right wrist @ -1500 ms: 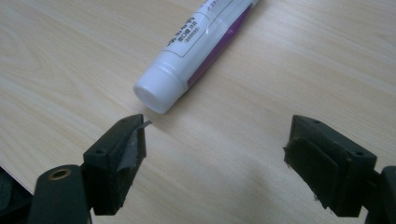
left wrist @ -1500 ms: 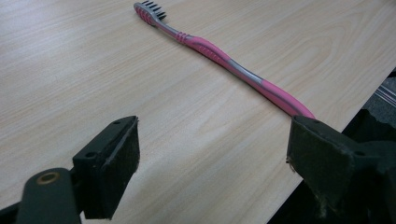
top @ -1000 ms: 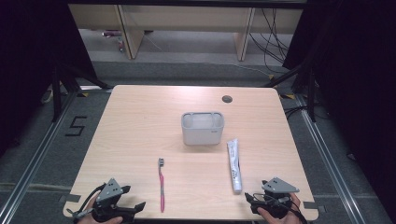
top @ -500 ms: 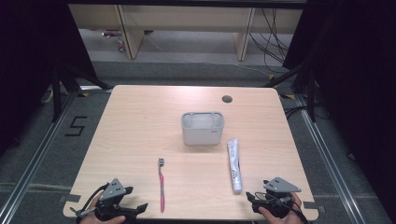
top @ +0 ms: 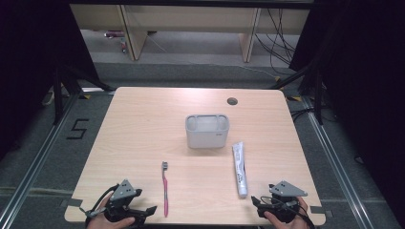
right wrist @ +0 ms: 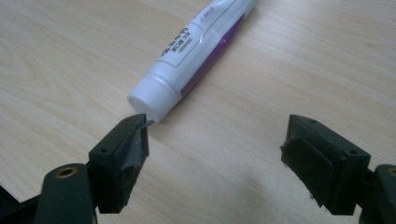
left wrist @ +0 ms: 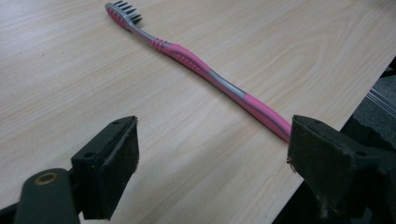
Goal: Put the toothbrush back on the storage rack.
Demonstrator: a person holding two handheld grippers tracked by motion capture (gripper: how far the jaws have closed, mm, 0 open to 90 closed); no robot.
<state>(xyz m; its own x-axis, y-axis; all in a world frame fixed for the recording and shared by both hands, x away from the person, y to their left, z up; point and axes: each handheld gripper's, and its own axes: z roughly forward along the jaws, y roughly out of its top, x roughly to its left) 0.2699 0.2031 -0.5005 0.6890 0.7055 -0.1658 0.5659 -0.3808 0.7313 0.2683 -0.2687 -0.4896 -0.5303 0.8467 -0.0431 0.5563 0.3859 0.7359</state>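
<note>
Nothing is picked up yet. The pink toothbrush [top: 165, 190] lies flat on the wooden counter [top: 143, 124], bristle end pointing away from the person, and the white toothpaste tube [top: 239, 168] lies flat to its right, cap end nearest the person. The grey holder [top: 207, 130] stands behind them near the middle of the counter, and as far as the high view shows, its compartments hold nothing.

The left gripper [top: 143, 212] sits at the near edge just beside the toothbrush handle; in the left gripper view its jaws stand wide apart and hold nothing, with the handle's tail close to one jaw. The right gripper [top: 260, 206] rests near the tube's cap, jaws likewise spread wide and empty, one jaw almost touching the cap.

Judging by this layout, the work is at its very start: both items remain to be grasped, lifted and presumably stood in the holder.
</note>
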